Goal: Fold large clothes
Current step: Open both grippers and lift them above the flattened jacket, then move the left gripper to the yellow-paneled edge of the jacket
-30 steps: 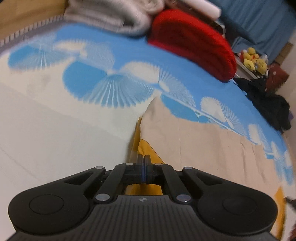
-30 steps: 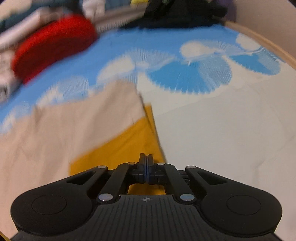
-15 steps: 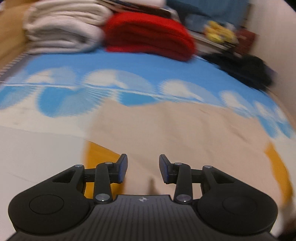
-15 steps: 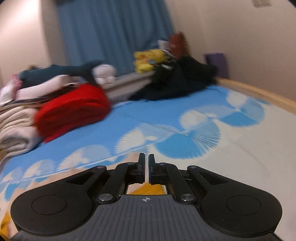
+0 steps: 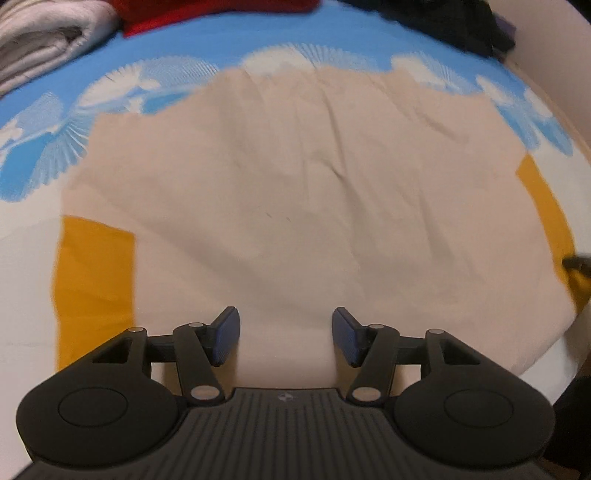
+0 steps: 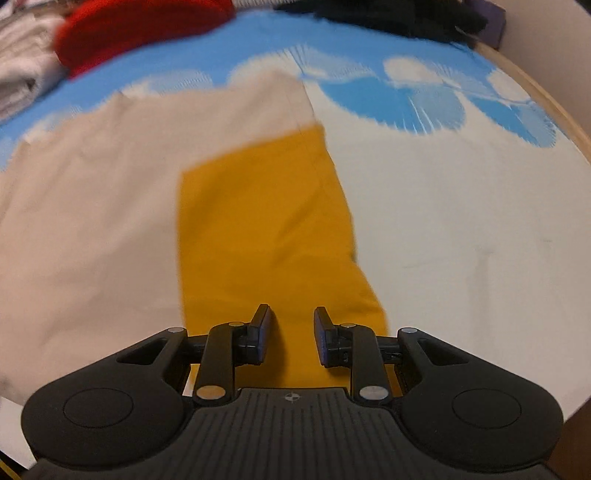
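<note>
we look steeply down from close above the beige-and-yellow garment (image 5: pixel 295 192) on the bed (image 5: pixel 22 280). our left view sits over its beige middle; our right view over its yellow sleeve (image 6: pixel 258 229). both face the red pile (image 6: pixel 140 26) beyond the garment and share it.

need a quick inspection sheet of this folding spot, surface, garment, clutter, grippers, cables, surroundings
surface: bedspread, blue with white fan print, pale near the camera
job's things: beige garment lying flat with yellow sleeves at both sides
clutter: red bundle, folded pale blanket, black clothes at the far edge
grippers: left gripper and right gripper both opening, fingers gripping nothing
cables: nothing seen
surroundings: wooden bed edge, pale wall behind
</note>
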Action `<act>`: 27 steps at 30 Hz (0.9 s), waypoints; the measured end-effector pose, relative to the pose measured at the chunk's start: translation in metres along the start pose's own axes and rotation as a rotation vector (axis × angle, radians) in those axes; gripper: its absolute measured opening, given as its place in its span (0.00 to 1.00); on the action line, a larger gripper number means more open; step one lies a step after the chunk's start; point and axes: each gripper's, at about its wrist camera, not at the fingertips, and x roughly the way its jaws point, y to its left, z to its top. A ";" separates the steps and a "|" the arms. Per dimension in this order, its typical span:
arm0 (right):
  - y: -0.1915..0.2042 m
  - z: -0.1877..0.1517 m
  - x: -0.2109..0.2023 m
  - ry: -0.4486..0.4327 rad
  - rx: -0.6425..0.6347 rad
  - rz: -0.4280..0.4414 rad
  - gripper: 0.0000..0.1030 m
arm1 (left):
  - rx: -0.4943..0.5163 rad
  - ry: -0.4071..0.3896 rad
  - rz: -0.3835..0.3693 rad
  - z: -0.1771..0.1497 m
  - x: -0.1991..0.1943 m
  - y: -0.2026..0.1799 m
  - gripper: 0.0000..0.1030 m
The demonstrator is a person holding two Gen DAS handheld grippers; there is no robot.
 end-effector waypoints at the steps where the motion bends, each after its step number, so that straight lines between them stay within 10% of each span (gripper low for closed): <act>1: 0.003 -0.001 0.004 0.011 -0.027 -0.029 0.25 | -0.022 -0.030 0.004 0.001 -0.006 0.007 0.60; 9: -0.001 -0.006 0.001 0.003 -0.063 -0.040 0.25 | -0.137 0.127 0.130 -0.015 0.006 0.086 0.52; 15: -0.011 -0.020 -0.006 0.036 -0.062 -0.051 0.25 | -0.180 0.014 0.063 -0.018 -0.035 0.110 0.45; 20: -0.024 -0.027 -0.002 0.101 -0.065 -0.090 0.25 | -0.156 0.200 0.120 -0.047 -0.016 0.123 0.59; 24: -0.030 -0.028 -0.017 0.049 -0.053 -0.091 0.25 | -0.186 0.019 0.131 -0.044 -0.059 0.120 0.54; 27: -0.029 -0.024 -0.056 -0.159 -0.071 -0.106 0.25 | -0.214 -0.174 0.116 -0.043 -0.102 0.114 0.53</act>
